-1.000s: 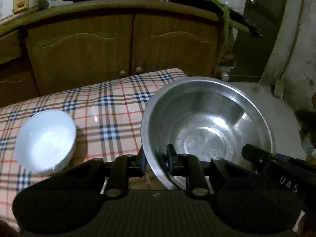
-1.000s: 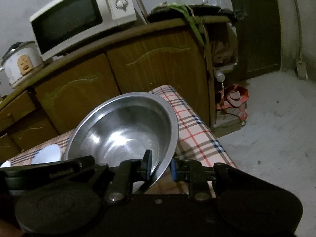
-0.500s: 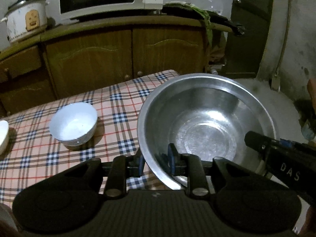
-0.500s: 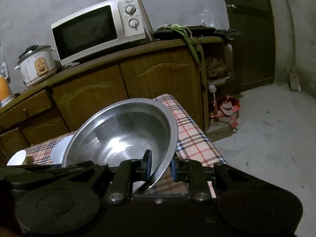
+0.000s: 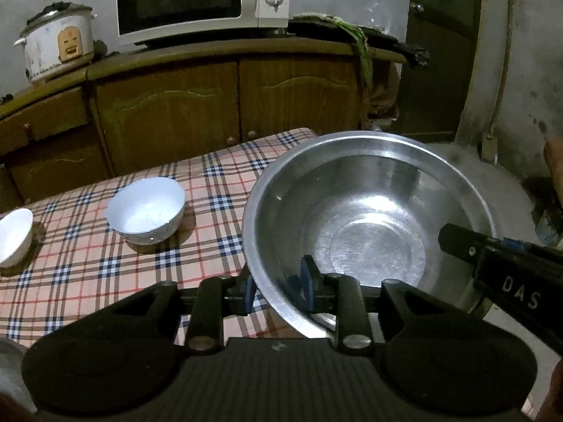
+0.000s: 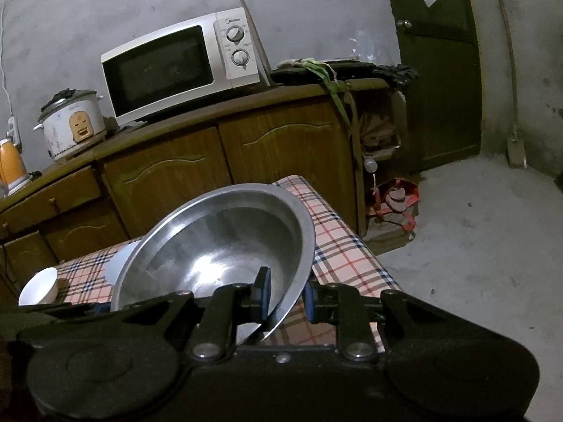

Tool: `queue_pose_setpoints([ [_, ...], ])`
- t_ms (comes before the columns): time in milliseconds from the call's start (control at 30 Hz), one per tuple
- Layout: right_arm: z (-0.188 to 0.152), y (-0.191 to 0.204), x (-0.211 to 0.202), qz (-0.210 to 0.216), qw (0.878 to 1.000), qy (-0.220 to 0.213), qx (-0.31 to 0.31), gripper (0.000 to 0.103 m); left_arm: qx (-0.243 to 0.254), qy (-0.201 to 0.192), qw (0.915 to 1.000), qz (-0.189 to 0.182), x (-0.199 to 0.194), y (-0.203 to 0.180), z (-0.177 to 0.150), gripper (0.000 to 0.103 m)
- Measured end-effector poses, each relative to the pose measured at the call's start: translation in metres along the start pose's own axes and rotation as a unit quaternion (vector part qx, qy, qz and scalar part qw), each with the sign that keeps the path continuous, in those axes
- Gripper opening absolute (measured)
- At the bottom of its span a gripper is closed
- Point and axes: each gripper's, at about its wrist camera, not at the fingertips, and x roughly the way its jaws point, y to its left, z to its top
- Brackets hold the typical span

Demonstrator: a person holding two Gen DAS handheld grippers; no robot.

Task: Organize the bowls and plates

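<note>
A large steel bowl (image 5: 369,218) (image 6: 218,246) hangs above the right end of the checked tablecloth (image 5: 105,263), carried by both grippers. My left gripper (image 5: 278,290) is shut on its near left rim, one pad inside and one outside. My right gripper (image 6: 285,293) is shut on the rim's right side the same way; its finger also shows as a black bar in the left wrist view. On the cloth to the left sit a pale blue bowl (image 5: 146,209) (image 6: 118,263) and a white bowl (image 5: 14,235) (image 6: 38,286).
Wooden cabinets (image 5: 169,116) stand behind the table, bearing a microwave (image 5: 197,0) and a rice cooker (image 5: 58,45). An orange kettle (image 6: 10,161) is at the far left. Bare concrete floor (image 6: 475,246) and a dark door (image 6: 440,70) lie to the right.
Both grippers have drawn back and risen with the steel bowl held between them. The cabinets and microwave have come further into view, and the white bowl has appeared at the left.
</note>
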Motion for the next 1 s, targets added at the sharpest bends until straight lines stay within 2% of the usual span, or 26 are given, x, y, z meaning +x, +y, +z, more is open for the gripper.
queue_pose_setpoints([
  [767, -0.015, 0.005, -0.024, 0.002, 1.000, -0.006, -0.008, 0.025, -0.004, -0.015, 0.9998, 0.011, -0.028, 0.002, -0.022, 0.027],
  [1000, -0.023, 0.012, -0.027, 0.006, 1.000, 0.001, -0.012, 0.025, -0.009, -0.008, 0.9999, 0.013, -0.029, 0.007, -0.029, 0.028],
])
